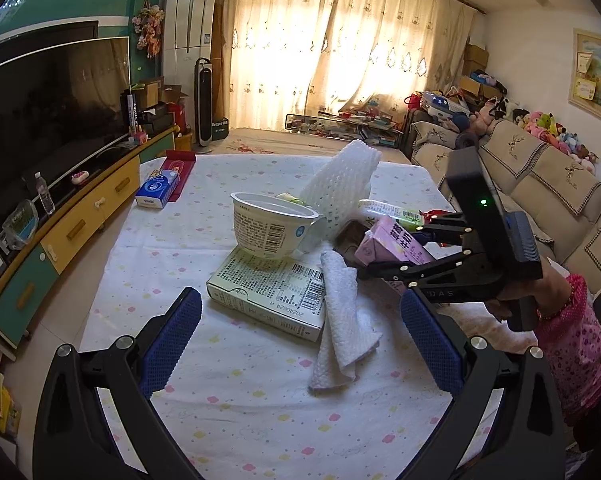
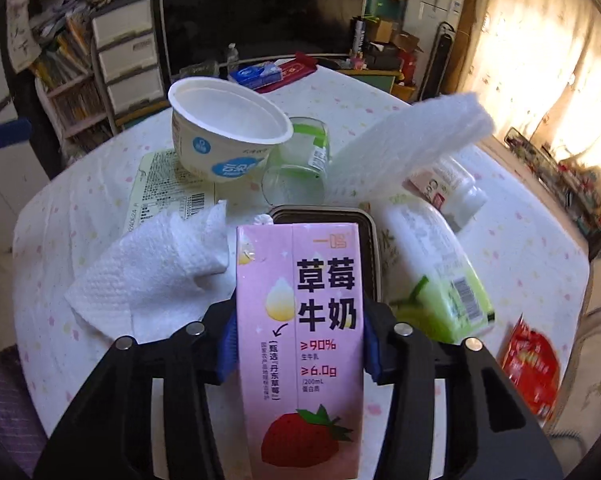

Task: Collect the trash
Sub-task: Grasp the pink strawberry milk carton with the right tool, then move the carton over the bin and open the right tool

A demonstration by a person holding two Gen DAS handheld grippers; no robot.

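Two blue pads of the right gripper (image 2: 298, 344) clamp the pink milk carton (image 2: 300, 320), long axis along the fingers, above the bench (image 2: 52, 240) clutter; the left gripper (image 1: 300, 336) gapes empty nearby.

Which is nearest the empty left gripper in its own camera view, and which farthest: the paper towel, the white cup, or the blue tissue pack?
1. Paper towel: lies between the left gripper's open jaws.
2. White cup: farther back, mid-table, sitting on a flat box.
3. Blue tissue pack: at the table's far left corner.
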